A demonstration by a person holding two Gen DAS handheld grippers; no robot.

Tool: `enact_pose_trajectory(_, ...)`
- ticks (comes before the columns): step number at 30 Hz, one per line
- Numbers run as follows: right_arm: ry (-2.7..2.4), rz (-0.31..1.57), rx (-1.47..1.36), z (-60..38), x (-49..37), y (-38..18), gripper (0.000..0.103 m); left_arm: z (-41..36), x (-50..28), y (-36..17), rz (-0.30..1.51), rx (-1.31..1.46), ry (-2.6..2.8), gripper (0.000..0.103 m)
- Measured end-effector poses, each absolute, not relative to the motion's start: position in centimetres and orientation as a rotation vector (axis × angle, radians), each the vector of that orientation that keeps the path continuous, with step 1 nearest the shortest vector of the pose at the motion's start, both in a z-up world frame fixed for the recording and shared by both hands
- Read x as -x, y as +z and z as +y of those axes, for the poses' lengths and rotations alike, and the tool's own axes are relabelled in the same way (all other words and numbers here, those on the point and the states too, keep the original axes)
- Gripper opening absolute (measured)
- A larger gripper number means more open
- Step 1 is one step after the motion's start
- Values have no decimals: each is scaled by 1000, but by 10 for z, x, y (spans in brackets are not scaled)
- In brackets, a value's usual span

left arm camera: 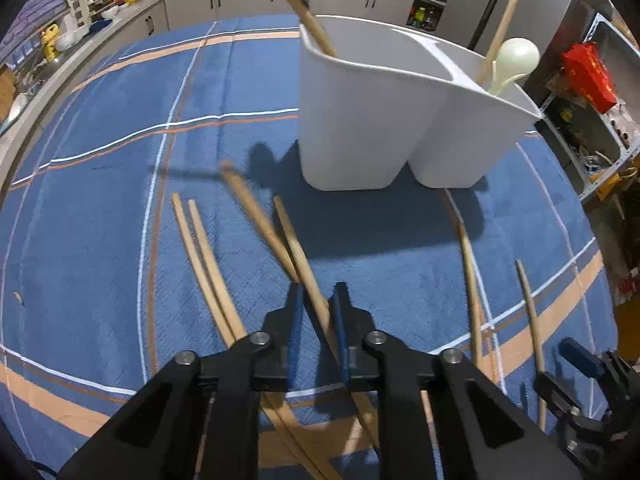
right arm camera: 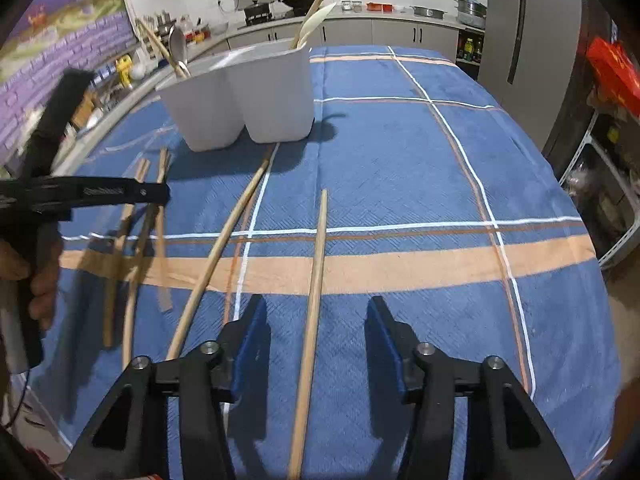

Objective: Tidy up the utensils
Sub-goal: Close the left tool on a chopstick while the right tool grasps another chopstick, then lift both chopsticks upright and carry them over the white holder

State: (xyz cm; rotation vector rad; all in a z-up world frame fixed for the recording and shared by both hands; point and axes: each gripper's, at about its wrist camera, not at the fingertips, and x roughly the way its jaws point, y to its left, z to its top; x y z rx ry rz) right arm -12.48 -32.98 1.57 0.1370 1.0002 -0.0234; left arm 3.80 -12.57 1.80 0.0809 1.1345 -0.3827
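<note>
Down low, the left gripper [left arm camera: 318, 300] pinches one wooden chopstick [left arm camera: 298, 252] between its blue pads. The right gripper [right arm camera: 316, 320] is spread wide over another chopstick [right arm camera: 314, 280] lying flat on the blue striped cloth [right arm camera: 420, 168], not touching it. More sticks lie beside them. The white holder [left arm camera: 360, 120] stands on the cloth, with a pale spoon [left arm camera: 516, 58] and sticks inside.

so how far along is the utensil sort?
Partly done: the white holder already has a pale spoon and wooden sticks. In hand: left gripper is shut on one chopstick. Right gripper is open around another chopstick. Several more lie on the blue cloth.
</note>
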Motion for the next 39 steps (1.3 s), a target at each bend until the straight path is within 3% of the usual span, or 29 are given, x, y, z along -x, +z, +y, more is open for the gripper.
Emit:
enact_pose_trajectory(3, -41, 1005, -98, -324, 120, 12, 37, -124, -36, 21, 1140, -54, -403, 6)
enact_pose_trajectory(6, -54, 1008, -67, -321, 118, 12, 13, -122, -30, 21, 1156, -25, -425, 6)
enact_pose_trajectory(7, -58, 1010, -63, -322, 118, 13, 9, -119, -25, 21, 1162, -5, -438, 6)
enact_pose_trajectory(15, -51, 1031, -109, -337, 146, 13, 8, -110, 35, 28, 1209, 116, -532, 6)
enact_pose_trajectory(22, -33, 1069, -182, -362, 186, 13, 8, -115, 83, 20, 1210, 36, -510, 6)
enact_pose_trajectory(39, -7, 1312, -52, -354, 161, 12, 9, -114, 83, 13, 1279, -8, -480, 6)
